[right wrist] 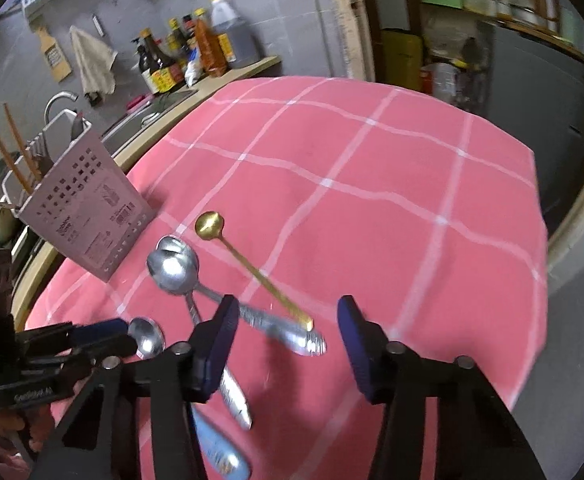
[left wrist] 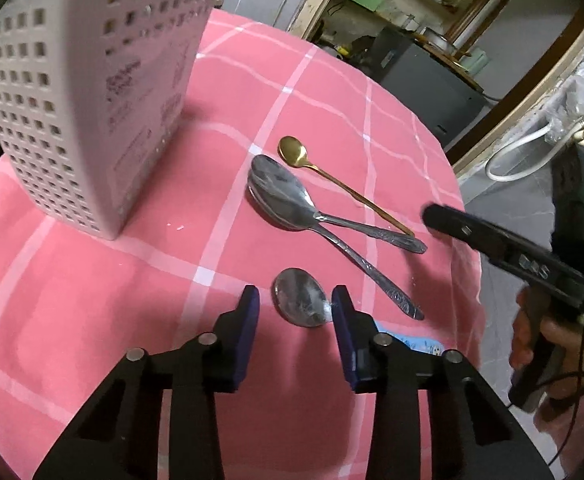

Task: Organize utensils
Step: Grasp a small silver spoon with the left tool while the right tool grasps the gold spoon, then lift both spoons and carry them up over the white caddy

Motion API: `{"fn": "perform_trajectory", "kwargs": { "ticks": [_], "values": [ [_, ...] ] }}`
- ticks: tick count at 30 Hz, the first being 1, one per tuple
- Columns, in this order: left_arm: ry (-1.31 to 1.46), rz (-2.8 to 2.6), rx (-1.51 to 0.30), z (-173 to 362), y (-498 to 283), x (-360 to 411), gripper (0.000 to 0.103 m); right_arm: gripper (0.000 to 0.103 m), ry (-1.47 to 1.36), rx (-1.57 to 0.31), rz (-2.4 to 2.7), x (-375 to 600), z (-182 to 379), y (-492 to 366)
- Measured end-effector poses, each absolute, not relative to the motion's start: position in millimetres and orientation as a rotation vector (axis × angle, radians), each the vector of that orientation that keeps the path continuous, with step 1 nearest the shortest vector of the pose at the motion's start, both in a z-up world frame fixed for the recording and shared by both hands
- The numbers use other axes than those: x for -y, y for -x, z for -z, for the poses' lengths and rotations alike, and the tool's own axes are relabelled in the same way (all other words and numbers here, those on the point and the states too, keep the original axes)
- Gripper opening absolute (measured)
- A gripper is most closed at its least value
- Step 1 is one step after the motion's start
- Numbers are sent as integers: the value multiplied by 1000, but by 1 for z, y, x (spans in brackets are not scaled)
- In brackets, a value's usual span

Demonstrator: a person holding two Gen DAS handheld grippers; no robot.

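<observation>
On the pink checked tablecloth (left wrist: 131, 320) lie a thin gold spoon (left wrist: 292, 151) (right wrist: 209, 224), two stacked large steel spoons (left wrist: 279, 192) (right wrist: 173, 266) and a small steel spoon with a light-blue handle (left wrist: 300, 302) (right wrist: 146, 336). A white perforated utensil holder (left wrist: 75, 112) (right wrist: 87, 216) stands at the left, with chopsticks (right wrist: 9, 152) in it. My left gripper (left wrist: 294, 308) is open, its jaws either side of the small spoon's bowl, close above the cloth. My right gripper (right wrist: 287, 312) is open above the handle ends of the large spoons (right wrist: 292, 336) and the gold spoon.
The right gripper shows in the left wrist view (left wrist: 512, 248) at the table's right edge. The left gripper shows in the right wrist view (right wrist: 91, 336). A sink counter with sauce bottles (right wrist: 183, 52) lies behind the table; a dark cabinet (left wrist: 424, 80) stands beyond the far edge.
</observation>
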State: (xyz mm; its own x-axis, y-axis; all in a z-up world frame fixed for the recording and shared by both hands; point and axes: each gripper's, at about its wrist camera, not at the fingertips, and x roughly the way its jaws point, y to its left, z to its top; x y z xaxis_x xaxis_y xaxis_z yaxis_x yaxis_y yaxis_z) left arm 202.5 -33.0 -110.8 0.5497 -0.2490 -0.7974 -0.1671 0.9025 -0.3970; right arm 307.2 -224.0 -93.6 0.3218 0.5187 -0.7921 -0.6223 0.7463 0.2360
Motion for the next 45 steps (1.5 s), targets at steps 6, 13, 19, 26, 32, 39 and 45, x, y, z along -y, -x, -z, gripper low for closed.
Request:
{"fn": "perform_trajectory", "kwargs": {
  "ticks": [6,13,19,26,32,39,45],
  "values": [
    [437,24,-1028,113,-208,37,20,31,220,-1040,-796,193,106,-331],
    [423,31,-1055,117,-218,32,6,16,207,-1135,-768,195,119,-321],
    [419,110,-1078,117,-227,24,4,11,85,-1207,-739,209,118,-298],
    [362,169,-1106,115,-236,21,4,13,18,-1216,-722,205,113,-287],
    [368,164,-1100,114,-236,23,4,13,69,-1139,-724,172,102,-322],
    [400,155,-1087,112,-237,24,3,23,162,-1125,-775,128,109,-358],
    [410,148,-1075,110,-240,25,3,23,271,-1137,-823,111,117,-356]
  ]
}}
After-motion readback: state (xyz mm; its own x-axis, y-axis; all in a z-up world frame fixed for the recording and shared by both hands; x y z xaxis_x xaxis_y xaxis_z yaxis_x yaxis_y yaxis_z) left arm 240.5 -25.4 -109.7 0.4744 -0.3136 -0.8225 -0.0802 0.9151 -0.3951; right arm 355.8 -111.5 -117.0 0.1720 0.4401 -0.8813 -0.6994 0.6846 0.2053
